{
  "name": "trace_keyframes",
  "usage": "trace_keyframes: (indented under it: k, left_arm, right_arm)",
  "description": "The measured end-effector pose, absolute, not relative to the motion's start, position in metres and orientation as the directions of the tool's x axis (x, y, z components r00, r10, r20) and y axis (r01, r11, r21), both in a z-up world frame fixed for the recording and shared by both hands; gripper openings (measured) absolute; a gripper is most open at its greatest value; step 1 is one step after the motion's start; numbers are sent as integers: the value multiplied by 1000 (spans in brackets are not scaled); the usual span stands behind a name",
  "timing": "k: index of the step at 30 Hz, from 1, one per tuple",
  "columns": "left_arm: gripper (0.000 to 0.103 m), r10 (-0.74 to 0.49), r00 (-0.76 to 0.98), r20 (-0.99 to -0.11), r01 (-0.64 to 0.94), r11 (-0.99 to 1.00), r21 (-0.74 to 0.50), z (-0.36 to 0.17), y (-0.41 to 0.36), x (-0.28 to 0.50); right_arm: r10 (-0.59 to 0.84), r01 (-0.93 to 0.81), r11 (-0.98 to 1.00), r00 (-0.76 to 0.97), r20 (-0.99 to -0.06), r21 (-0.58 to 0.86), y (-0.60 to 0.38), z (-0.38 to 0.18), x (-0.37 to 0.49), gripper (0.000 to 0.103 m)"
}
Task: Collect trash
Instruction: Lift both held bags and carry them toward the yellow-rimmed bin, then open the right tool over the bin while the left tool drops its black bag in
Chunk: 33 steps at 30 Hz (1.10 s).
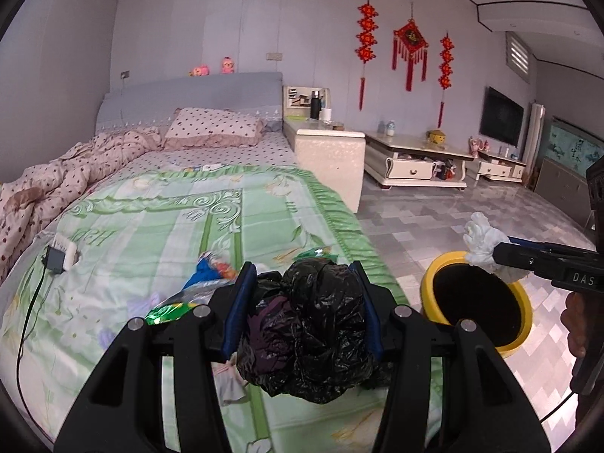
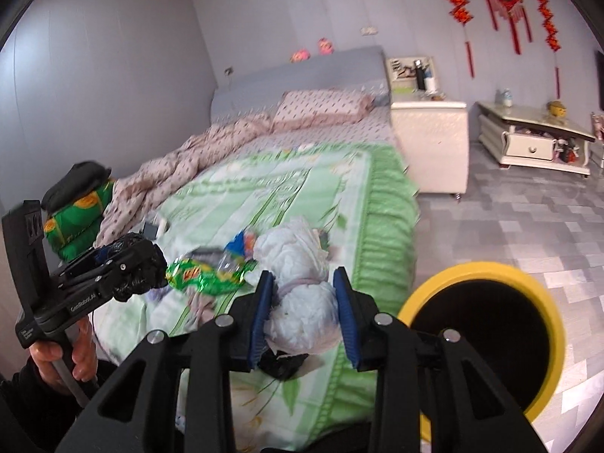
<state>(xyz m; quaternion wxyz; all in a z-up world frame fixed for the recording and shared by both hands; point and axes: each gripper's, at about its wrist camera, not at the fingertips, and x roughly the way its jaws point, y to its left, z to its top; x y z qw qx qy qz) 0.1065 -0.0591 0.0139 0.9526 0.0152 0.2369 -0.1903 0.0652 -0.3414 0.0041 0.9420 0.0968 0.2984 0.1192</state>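
My left gripper is shut on a crumpled black plastic bag, held above the green quilt near the bed's edge. My right gripper is shut on a wad of white paper, which bulges out past the blue pads. In the left wrist view the right gripper holds the white wad over the far rim of the yellow bin. The bin stands on the floor beside the bed, dark inside. A green snack wrapper and a blue wrapper lie on the quilt.
The bed has a green quilt, a pink spotted duvet and a charger with cable at its left. A white bedside cabinet and low TV stand stand beyond. Grey tiled floor surrounds the bin.
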Motion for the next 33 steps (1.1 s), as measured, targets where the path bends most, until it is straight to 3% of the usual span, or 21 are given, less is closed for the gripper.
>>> trace_keyframes:
  k: [7, 15, 25, 33]
  left_arm:
    - [48, -459, 786, -415, 495, 869, -25, 43, -150, 115]
    - [48, -539, 722, -434, 589, 808, -23, 44, -245, 129]
    - [49, -574, 618, -538, 652, 756, -57, -1, -330, 151]
    - [51, -566, 568, -597, 663, 745, -76, -36, -356, 161]
  right_arm:
    - [160, -44, 968, 867, -471, 247, -403, 23, 59, 31]
    - [23, 103, 963, 889, -457, 248, -464, 20, 58, 31]
    - [-59, 253, 925, 834, -548, 285, -515, -26, 64, 32]
    - [-81, 339, 887, 781, -619, 312, -542, -62, 72, 32]
